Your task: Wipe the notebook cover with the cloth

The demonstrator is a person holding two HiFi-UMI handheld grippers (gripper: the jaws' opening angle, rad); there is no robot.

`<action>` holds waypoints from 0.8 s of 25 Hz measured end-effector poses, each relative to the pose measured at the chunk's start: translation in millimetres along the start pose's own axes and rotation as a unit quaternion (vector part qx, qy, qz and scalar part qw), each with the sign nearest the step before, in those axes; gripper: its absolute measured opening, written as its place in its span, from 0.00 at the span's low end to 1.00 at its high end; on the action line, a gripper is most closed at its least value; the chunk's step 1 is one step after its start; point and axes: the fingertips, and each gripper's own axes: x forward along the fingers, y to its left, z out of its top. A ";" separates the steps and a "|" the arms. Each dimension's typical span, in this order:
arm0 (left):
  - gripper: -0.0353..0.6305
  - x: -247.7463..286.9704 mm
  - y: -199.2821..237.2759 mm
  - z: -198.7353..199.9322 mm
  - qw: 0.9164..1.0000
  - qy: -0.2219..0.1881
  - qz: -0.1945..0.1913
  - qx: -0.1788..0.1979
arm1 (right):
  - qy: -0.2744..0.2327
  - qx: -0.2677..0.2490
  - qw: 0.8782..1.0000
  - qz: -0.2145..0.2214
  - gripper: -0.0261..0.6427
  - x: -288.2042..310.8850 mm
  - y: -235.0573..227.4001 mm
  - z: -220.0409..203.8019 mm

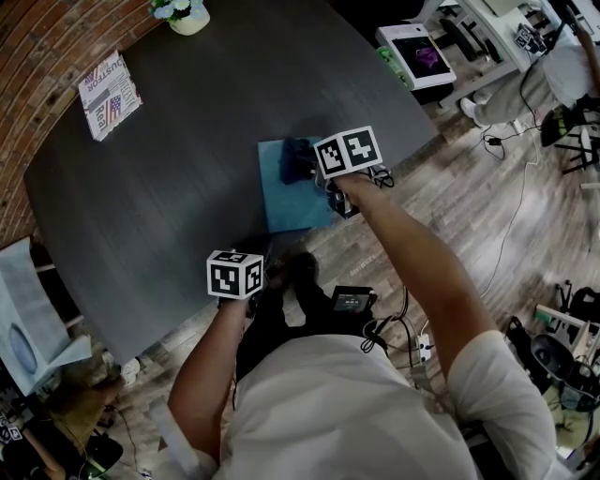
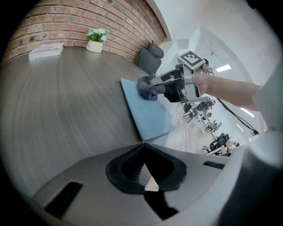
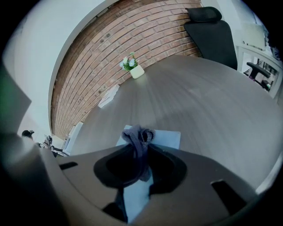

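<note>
R tool [image 3: 138,148] pinching dark cloth [image 3: 138,133], cloth down on blue notebook [image 1: 286,208] at desk [image 1: 159,178] edge; L tool [image 2: 143,142] pressed together, empty, apart from notebook; dark wood-grain desk, brick wall [image 3: 132,35], plank floor [image 1: 469,206]; count: 1 notebook, 1 cloth, 1 plant pot [image 1: 187,14], 1 booklet [image 1: 110,94].

Surface [image 1: 169,169] is dark grey with a wood-grain finish, matt, fine straight streaks; the notebook [image 1: 286,202] cover is smooth matt blue, no gloss. Cloth [image 3: 138,134] is soft dark grey fabric, bunched and creased, while the left tongs [image 2: 142,144] and right tongs [image 3: 139,148] have smooth matt grey plastic shells with black rubbery-looking liners. Background: rough red brick wall [image 2: 66,17] with pale mortar lines, and a worn wood-plank floor [image 1: 487,225] — slight sheen.
</note>
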 end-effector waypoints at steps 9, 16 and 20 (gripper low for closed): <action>0.06 0.2 1.7 1.4 1.000 -0.002 0.003 0.002 | 0.003 -0.009 1.000 -0.028 0.20 -16.8 -24.6 -3.1; 0.06 0.5 1.6 1.5 1.000 -0.002 0.004 0.003 | 0.008 -0.017 0.998 -0.054 0.20 -30.4 -42.0 -5.9; 0.06 1.3 2.1 0.4 1.000 -0.004 0.005 0.004 | 0.011 -0.024 0.997 -0.073 0.20 -36.6 -50.2 -7.9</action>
